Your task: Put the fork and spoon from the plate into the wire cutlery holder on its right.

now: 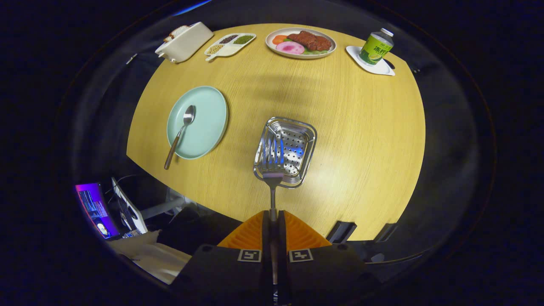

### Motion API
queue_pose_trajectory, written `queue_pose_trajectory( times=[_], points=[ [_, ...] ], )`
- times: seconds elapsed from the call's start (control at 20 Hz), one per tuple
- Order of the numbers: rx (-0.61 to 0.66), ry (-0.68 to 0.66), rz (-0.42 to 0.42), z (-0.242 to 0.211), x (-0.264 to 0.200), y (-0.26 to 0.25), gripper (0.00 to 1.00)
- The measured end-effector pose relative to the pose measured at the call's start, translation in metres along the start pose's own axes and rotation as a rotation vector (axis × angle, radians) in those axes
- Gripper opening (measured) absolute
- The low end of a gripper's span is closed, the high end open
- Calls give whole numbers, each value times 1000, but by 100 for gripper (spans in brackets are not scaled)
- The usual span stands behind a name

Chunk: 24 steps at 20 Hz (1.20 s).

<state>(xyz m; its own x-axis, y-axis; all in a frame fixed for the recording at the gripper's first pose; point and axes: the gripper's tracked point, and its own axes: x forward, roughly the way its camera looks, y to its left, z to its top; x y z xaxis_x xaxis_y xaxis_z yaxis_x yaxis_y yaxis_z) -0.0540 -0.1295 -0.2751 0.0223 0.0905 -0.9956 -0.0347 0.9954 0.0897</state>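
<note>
While gripper point(274, 221) clamps steel fork point(272, 170).

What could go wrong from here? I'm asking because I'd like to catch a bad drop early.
1. The gripper pinches only the thin handle of the fork; it could twist or slip before release.
2. The tines hang over the near rim of the holder; released here, the fork might catch the rim or tip onto the table.
3. The spoon overhangs the plate, so it could get nudged off.

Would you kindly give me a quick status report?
Hand-held gripper shut on fork, tines over cutlery holder. Spoon on plate. Nothing obstructing.
</note>
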Motion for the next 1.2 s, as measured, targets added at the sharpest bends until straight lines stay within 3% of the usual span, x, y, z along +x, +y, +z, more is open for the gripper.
queue_pose_trajectory(
  times=[0.45, 0.75, 0.85, 0.95, 1.05, 1.1, 1.2],
  points=[
    [41, 304, 24, 12, 25, -14, 9],
    [67, 351, 15, 20, 31, -24, 10],
    [65, 336, 19, 24, 29, -22, 15],
    [66, 299, 39, 30, 26, -17, 45],
    [73, 243, 55, 39, 17, -14, 63],
    [80, 212, 55, 42, 12, -15, 85],
    [88, 144, 61, 47, -6, -16, 100]
  ],
)
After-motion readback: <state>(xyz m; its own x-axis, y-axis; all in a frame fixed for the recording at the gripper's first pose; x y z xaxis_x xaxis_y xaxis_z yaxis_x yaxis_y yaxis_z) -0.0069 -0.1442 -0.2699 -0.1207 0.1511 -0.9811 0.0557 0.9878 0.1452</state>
